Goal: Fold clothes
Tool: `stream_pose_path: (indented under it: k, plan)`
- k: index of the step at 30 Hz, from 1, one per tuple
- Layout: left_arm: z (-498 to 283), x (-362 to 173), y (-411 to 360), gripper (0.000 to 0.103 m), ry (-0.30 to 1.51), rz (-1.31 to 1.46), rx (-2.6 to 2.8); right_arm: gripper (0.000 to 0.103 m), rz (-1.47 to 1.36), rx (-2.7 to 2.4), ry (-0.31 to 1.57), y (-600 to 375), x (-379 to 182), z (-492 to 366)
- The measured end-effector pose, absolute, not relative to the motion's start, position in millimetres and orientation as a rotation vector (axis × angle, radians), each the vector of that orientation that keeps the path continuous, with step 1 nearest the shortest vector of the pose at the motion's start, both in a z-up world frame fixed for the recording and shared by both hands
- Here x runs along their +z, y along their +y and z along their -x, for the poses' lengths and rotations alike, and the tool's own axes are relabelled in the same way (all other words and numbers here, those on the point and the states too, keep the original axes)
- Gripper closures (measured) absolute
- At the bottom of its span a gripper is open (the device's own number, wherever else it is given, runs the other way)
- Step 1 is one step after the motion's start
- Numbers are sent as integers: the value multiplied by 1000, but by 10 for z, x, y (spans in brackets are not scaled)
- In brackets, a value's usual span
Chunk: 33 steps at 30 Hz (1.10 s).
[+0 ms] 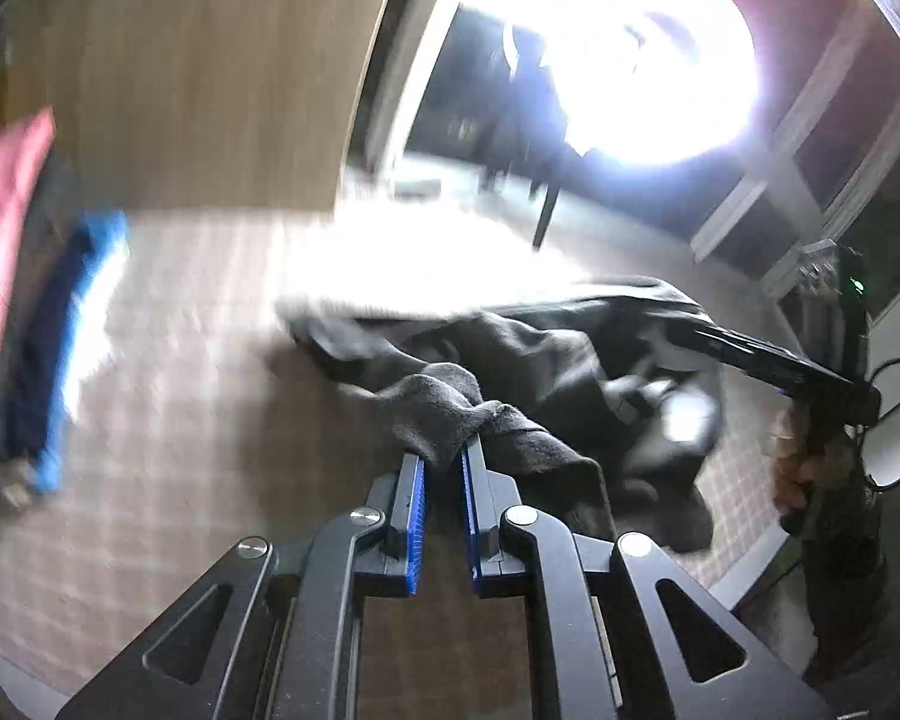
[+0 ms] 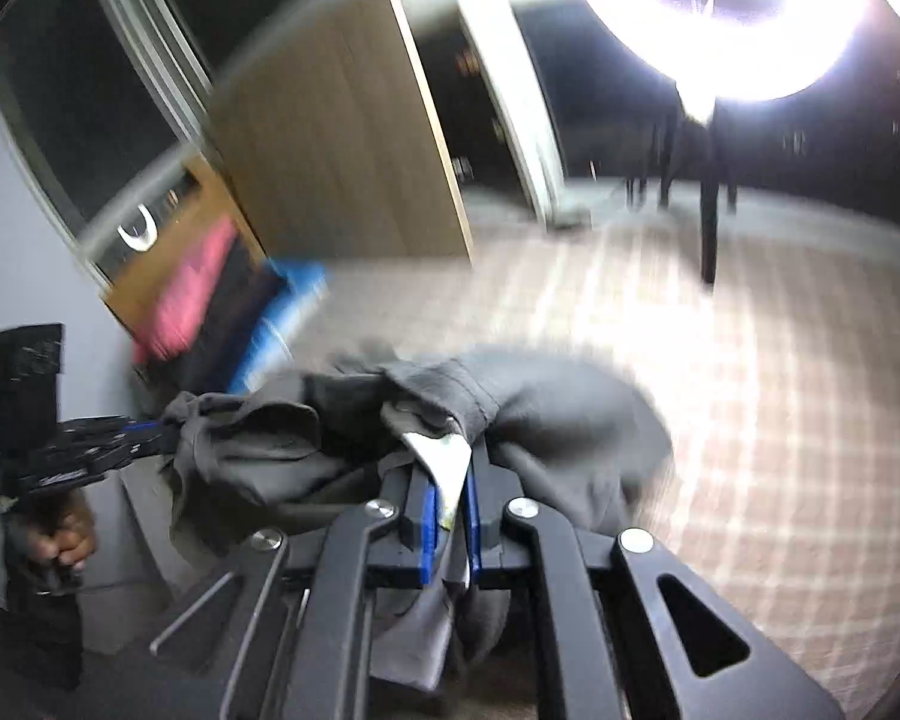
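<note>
Above the checked floor [image 1: 180, 360], the grey garment [image 1: 546, 354] hangs crumpled between left claw [image 1: 444, 456] and right claw [image 2: 450, 480], each clamped on bunched fabric; thin bites risk slipping, spoiling any fold.

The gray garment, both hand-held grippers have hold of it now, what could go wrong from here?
1. The left hand-held gripper pinches only a small bunched bit of the gray garment, so it may slip out when pulled.
2. The right hand-held gripper clamps over a white label and several layers, so the fold may come out uneven.
3. Both views are blurred by motion and glare from the lamp, so lining up edges may be hard.
</note>
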State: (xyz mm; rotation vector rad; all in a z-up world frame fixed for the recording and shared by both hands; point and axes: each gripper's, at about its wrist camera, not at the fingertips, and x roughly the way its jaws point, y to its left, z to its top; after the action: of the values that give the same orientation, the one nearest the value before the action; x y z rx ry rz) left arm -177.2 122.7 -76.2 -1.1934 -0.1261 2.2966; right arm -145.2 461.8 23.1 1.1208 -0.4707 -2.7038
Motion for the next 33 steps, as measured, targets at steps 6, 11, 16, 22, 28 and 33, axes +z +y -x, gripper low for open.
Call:
stream_pose_path:
  k: [6,11,16,22,28,33]
  plan:
    - [2147,-43,920,93,-51,1011,2384,96,-906,-2730,-371,4429,1065,1085]
    - [3014,-367,1021,82,313,1211,2623,70,-1176,-2523,-294,3643,767,1291]
    - [2672,-733,415,81,194,1348,2596,69,-1323,-2372,-208,3257,483,1401]
    - [1742,-1503,233,55,-40,1567,2399,19,-1229,-2614,123,3643,486,1893]
    - [1250,-2449,515,55,-330,1851,2152,19,-1511,-2422,301,3585,-612,3038]
    - [1305,-2640,944,51,-348,1807,2113,19,-1512,-2331,295,3487,-873,3013]
